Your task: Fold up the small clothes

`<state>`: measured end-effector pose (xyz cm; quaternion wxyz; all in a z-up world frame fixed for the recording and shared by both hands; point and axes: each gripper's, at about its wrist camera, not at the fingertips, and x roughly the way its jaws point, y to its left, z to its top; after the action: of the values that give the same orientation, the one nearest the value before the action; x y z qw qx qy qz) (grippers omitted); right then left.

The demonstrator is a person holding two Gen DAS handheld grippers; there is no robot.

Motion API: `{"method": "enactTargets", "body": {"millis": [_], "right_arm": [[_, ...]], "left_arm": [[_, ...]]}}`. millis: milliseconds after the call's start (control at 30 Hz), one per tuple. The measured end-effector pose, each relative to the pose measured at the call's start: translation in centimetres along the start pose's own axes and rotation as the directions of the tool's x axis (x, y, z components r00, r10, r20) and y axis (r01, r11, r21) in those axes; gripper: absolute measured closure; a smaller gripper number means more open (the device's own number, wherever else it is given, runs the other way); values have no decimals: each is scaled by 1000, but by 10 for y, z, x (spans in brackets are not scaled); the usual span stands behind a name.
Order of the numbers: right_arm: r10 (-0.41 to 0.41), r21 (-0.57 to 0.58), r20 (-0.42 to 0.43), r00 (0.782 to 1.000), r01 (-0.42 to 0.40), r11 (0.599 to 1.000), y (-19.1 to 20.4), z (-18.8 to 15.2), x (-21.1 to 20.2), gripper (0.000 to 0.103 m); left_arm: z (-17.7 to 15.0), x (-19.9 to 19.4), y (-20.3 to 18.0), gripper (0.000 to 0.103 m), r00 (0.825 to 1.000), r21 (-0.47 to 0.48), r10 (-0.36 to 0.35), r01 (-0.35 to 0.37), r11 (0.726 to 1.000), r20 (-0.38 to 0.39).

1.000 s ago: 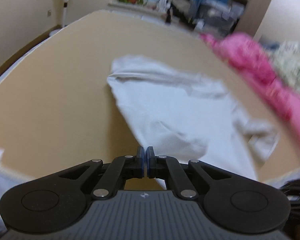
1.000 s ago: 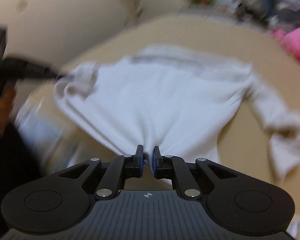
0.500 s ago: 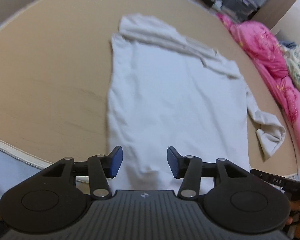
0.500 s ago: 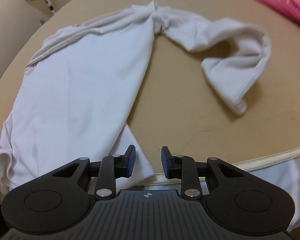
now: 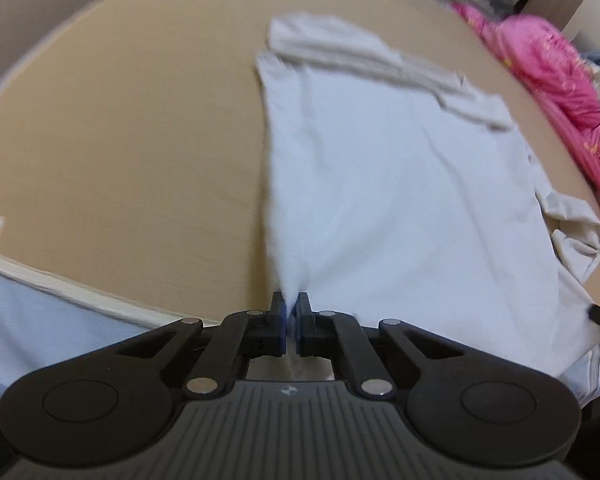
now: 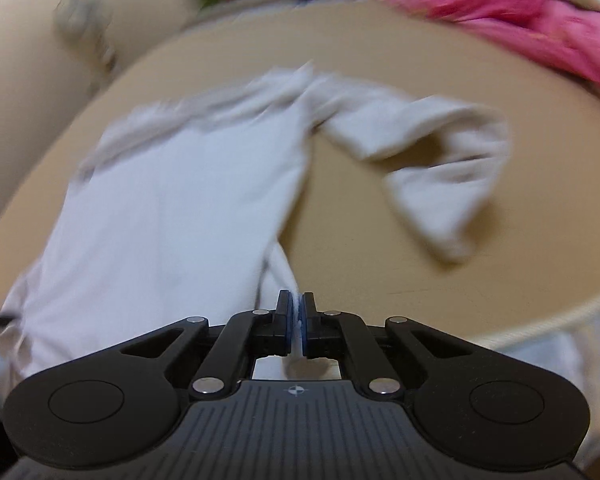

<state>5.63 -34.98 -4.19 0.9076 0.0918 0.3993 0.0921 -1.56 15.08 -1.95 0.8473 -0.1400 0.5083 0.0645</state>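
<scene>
Shirt (image 5: 400, 200) hem hidden inside both pinching grippers; right view blurred.

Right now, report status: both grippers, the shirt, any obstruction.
Left gripper shut on white shirt hem. Right gripper shut on hem too. Sleeve curled aside. Pink bedding beyond, not obstructing.

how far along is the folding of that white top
Early. Done: the white long-sleeved top lies spread out on the tan tabletop. In hand: the left tongs and right tongs are each shut on a near hem corner. Left: no body fold shows, and the right sleeve lies curled out to the side, so the sleeves and body need folding.
</scene>
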Motion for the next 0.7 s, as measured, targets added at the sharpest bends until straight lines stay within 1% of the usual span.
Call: {"method": "enactTargets", "body": {"millis": [33,67,100,133,200,267,333,400,433,467,500,533,567,600,633,667,700], "right_arm": [[-33,38,13,999,32,999,-13,-2,-14,100],[-50,72,14,999,49,996,-25,-9,-25,100],[-48,123,-1,999,47,991,-39,-16,-33,101],[-26,173,-33,999,32,984,-50,-25,-37,101],[-9,214,-99,995,30,976,-58,-43,-37,101],[-23,187,-146,989,50,981,-55,-52,-34,101],[-48,148,-188,981,77,986,-49,-55,-31,101],[-82,126,-224,971,112,986,-46,-56,-25,101],[-92,114,-232,968,121,986,-43,-55,-22,100],[-104,103,-226,969,130,986,-40,-54,-21,99],[-124,92,-194,973,144,985,-35,-51,-21,99],[-145,79,-159,977,159,984,-31,-48,-23,98],[-153,68,-126,980,162,984,-28,-44,-22,98],[-138,68,-94,986,145,987,-23,-40,-23,98],[-107,72,-73,992,112,991,-21,-38,-22,98],[-82,73,-71,994,87,994,-18,-38,-21,98],[-53,69,-90,995,59,996,-18,-37,-13,98]], "left_arm": [[-6,-11,13,100,1000,1,12,-12,1000,21],[-11,-19,25,100,1000,-3,7,-7,1000,29],[-15,-26,38,100,1000,-21,-11,11,1000,24],[-19,-29,47,100,1000,-30,-23,24,999,16],[-27,-28,56,100,999,-24,-26,26,999,-26],[-34,-24,54,100,996,9,-15,16,1000,-91],[-38,-17,46,100,990,53,16,-9,999,-143],[-36,-12,37,98,985,87,50,-36,996,-165],[-33,-12,34,97,985,99,69,-54,994,-156],[-28,-15,32,97,989,98,85,-73,992,-121],[-23,-20,29,96,993,95,86,-79,992,-75],[-18,-24,23,95,997,92,68,-65,994,-38],[-14,-30,21,94,999,85,34,-33,996,-6],[-9,-34,19,93,1000,80,-3,2,997,13],[-6,-36,16,92,999,80,-32,31,996,17],[-6,-34,13,91,999,83,-51,51,995,5],[-5,-29,9,85,998,86,-61,64,994,-28]]}}
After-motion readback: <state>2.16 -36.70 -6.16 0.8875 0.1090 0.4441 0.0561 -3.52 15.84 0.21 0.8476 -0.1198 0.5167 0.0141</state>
